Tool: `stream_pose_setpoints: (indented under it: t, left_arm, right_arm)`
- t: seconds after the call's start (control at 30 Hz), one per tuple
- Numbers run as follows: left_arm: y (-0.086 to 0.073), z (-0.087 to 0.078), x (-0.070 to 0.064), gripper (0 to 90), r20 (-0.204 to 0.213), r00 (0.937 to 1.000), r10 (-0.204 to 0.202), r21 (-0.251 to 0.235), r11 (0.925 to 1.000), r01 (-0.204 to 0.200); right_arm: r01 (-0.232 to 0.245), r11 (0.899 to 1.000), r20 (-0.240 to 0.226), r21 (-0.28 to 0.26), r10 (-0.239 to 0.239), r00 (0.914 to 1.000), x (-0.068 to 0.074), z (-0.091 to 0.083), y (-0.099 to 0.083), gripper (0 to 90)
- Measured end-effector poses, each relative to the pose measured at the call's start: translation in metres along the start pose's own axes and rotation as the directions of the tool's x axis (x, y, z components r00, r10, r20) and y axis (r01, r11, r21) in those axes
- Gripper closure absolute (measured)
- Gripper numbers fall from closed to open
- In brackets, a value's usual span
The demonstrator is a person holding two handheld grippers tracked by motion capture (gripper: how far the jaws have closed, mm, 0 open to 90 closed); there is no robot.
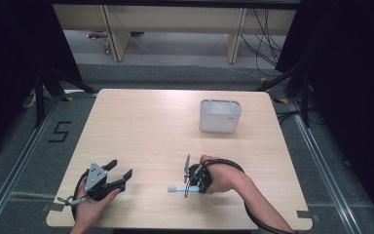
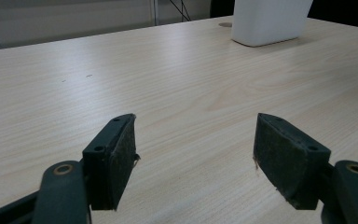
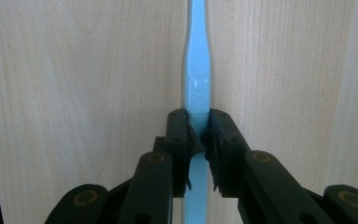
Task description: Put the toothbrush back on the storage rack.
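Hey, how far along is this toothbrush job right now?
Done: the right tool has shut on the blue toothbrush, near the table's front edge. In hand: that grip; whether it has left the wood is unclear. Left: probably carrying it to the white holder. The left tool rests open, empty.

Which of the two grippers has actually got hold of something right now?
The right gripper: its jaws are clamped on the light blue toothbrush. The left gripper sits open over bare table.

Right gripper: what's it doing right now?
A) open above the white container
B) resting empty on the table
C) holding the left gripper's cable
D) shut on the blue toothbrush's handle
D: in the right gripper view, the right gripper has both jaws pressed against the blue toothbrush.
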State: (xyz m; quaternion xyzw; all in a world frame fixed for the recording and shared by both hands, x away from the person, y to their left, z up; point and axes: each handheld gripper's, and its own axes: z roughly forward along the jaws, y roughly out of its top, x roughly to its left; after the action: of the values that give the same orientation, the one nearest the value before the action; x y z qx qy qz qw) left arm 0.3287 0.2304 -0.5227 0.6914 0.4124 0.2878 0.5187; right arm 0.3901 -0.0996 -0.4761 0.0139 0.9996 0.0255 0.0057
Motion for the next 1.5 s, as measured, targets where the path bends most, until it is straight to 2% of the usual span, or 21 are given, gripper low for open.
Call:
stream_pose_setpoints:
  t: [0.03,0.1,0.17,0.2,0.37,0.47,0.5,0.6,0.7,0.83,0.87,0.93,1.0,1.03,1.1,1.27,1.3,1.33,1.37,1.47,1.5]
  left_arm:
    - [0.000,0.000,0.000,29.2,0.000,1.0000,0.000,0.000,1.0000,0.000]
    - [0.000,0.001,0.000,29.2,0.006,1.0000,-0.002,-0.012,0.9999,0.002]
    - [0.000,0.001,0.001,29.1,0.006,1.0000,-0.003,-0.013,0.9999,0.003]
    - [0.000,0.001,0.001,29.1,0.006,1.0000,-0.004,-0.012,0.9999,0.004]
    - [-0.001,0.001,0.001,29.2,0.005,1.0000,-0.004,-0.016,0.9999,0.004]
    - [-0.001,0.001,0.001,29.2,0.005,1.0000,-0.004,-0.016,0.9999,0.004]
    - [-0.001,0.001,0.001,29.1,0.004,1.0000,-0.005,-0.016,0.9999,0.005]
    - [0.000,0.001,0.001,29.2,0.004,1.0000,-0.005,-0.014,0.9999,0.005]
    - [0.000,0.001,0.001,29.2,0.003,1.0000,-0.005,-0.014,0.9999,0.005]
    - [-0.001,0.001,0.001,29.2,0.002,1.0000,-0.004,-0.015,0.9999,0.004]
    - [-0.001,0.001,0.001,29.2,0.003,1.0000,-0.005,-0.017,0.9998,0.005]
    - [-0.001,0.001,0.001,29.2,0.002,1.0000,-0.009,-0.017,0.9998,0.009]
    - [-0.001,0.001,0.001,29.2,0.002,1.0000,-0.009,-0.017,0.9998,0.009]
    - [-0.001,0.001,0.001,29.2,0.002,1.0000,-0.010,-0.016,0.9998,0.010]
    - [-0.001,0.001,0.001,29.2,0.002,0.9999,-0.012,-0.017,0.9998,0.012]
    - [0.000,-0.001,0.002,29.2,-0.004,0.9999,-0.014,-0.008,0.9999,0.014]
    - [0.000,-0.001,0.002,29.1,-0.004,0.9999,-0.014,-0.007,0.9999,0.014]
    - [0.000,-0.001,0.002,29.1,-0.004,0.9999,-0.014,-0.007,0.9999,0.014]
    - [0.000,-0.001,0.002,29.1,-0.005,0.9999,-0.014,-0.007,0.9999,0.014]
    - [0.000,-0.001,0.002,29.2,-0.003,0.9999,-0.011,-0.007,0.9999,0.011]
    - [0.000,0.000,0.002,29.2,-0.003,0.9999,-0.012,-0.006,0.9999,0.012]
  right_arm:
    - [-0.036,0.999,-0.010,0.013,0.036,0.9993,0.002,-0.002,0.001,79.1]
    - [-0.028,1.000,-0.008,0.006,0.028,0.9996,0.001,-0.002,0.000,79.1]
    - [-0.051,0.999,-0.018,-0.001,0.051,0.9985,0.000,-0.002,-0.001,79.1]
    - [-0.032,0.999,0.002,-0.019,0.032,0.9995,-0.001,0.000,-0.002,79.1]
    - [-0.107,0.994,0.008,-0.033,0.108,0.9942,-0.002,-0.007,-0.007,79.1]
    - [-0.110,0.992,0.017,-0.057,0.111,0.9937,-0.004,-0.011,-0.010,79.1]
    - [-0.153,0.986,0.015,-0.064,0.154,0.9880,-0.004,-0.014,-0.013,79.1]
    - [-0.158,0.984,0.027,-0.078,0.161,0.9866,-0.005,-0.018,-0.016,79.1]
    - [-0.220,0.969,0.031,-0.113,0.224,0.9740,-0.005,-0.024,-0.023,79.1]
    - [-0.242,0.961,0.032,-0.137,0.248,0.9682,-0.006,-0.028,-0.027,79.1]
    - [-0.278,0.949,0.030,-0.150,0.285,0.9580,-0.006,-0.030,-0.030,79.1]
    - [-0.270,0.949,0.028,-0.162,0.278,0.9601,-0.007,-0.030,-0.031,79.1]
    - [-0.300,0.933,0.025,-0.197,0.311,0.9501,-0.008,-0.033,-0.035,79.1]
    - [-0.300,0.933,0.025,-0.197,0.311,0.9501,-0.008,-0.033,-0.035,79.1]
    - [-0.321,0.917,0.006,-0.234,0.332,0.9433,-0.007,-0.035,-0.037,79.1]
    - [-0.353,0.880,0.025,-0.320,0.380,0.9248,-0.011,-0.038,-0.045,79.1]
    - [-0.376,0.860,0.029,-0.345,0.410,0.9116,-0.011,-0.040,-0.048,79.1]
    - [-0.376,0.860,0.029,-0.345,0.410,0.9116,-0.011,-0.040,-0.048,79.1]
    - [-0.385,0.852,0.024,-0.355,0.420,0.9070,-0.012,-0.041,-0.050,79.1]
    - [-0.412,0.822,0.025,-0.394,0.458,0.8888,-0.012,-0.043,-0.056,79.1]
    - [-0.418,0.806,0.026,-0.418,0.471,0.8817,-0.013,-0.043,-0.059,79.1]
